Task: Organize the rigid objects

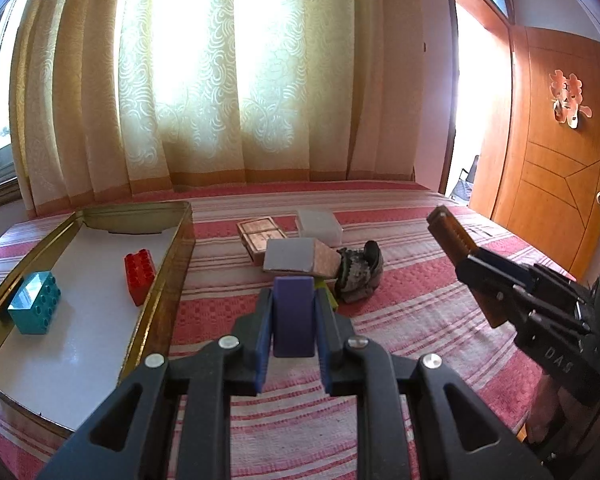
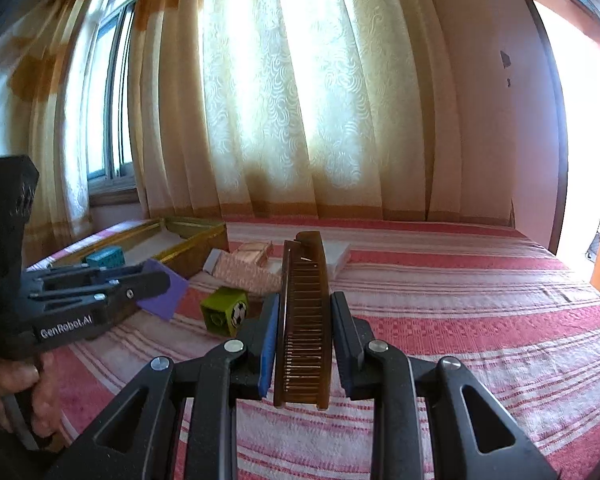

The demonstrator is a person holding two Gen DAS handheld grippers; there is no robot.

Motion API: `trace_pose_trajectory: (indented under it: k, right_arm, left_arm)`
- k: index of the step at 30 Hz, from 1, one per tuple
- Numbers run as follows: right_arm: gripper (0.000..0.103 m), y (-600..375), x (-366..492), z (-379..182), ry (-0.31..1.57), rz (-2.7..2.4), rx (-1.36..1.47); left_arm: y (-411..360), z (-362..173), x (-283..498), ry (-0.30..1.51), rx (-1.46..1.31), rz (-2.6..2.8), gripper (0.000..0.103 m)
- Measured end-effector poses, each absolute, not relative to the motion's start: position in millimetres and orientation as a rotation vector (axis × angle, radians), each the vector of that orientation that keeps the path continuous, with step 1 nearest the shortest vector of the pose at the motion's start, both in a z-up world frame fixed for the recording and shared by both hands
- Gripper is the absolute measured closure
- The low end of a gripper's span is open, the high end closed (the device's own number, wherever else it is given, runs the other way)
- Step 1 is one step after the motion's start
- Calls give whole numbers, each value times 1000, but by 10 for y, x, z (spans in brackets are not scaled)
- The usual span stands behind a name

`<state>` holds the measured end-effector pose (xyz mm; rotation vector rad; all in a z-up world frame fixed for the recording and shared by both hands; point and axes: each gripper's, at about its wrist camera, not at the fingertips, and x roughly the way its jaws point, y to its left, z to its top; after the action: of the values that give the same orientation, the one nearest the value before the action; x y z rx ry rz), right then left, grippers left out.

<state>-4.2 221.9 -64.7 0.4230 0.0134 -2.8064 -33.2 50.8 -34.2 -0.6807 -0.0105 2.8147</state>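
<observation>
Left gripper [image 1: 294, 320] is clamped snug on a purple block [image 1: 294, 322], held up over the striped bedspread [image 1: 420, 312], while the right gripper [image 2: 305, 320] has a brown comb [image 2: 305, 320] pinched lengthwise between its pads. Off to the left sits a gold-rimmed tin tray [image 1: 172, 280] with a red brick [image 1: 140, 270] and a teal brick [image 1: 36, 308] inside. Just past the purple block there's a little pile: a grey-topped box [image 1: 296, 256], a copper-coloured tile [image 1: 260, 232], a translucent white box [image 1: 320, 224], and a green soccer-ball cube [image 2: 225, 311] on the bedspread.
</observation>
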Motion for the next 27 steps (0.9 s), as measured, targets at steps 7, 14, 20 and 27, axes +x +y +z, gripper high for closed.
trace_pose_trajectory:
  k: [7,14,20,27]
  right_arm:
    - [75,2134,-80,-618,23,-2795,394]
    - [75,2090,-83,-620,35,-2803,401]
    - [75,1998,-86,-611,65,-2799,407]
    - [75,1875,-78,-610,93,-2788,398]
  left_arm:
    - [488,-332,-314,-23,-659,2825,85]
    - [472,-314,-290,-29,-639,2839,85]
    - [397,-303,-278,-56,-624,2861,85]
    - [326,-304,-261,-65,-605,2888,85]
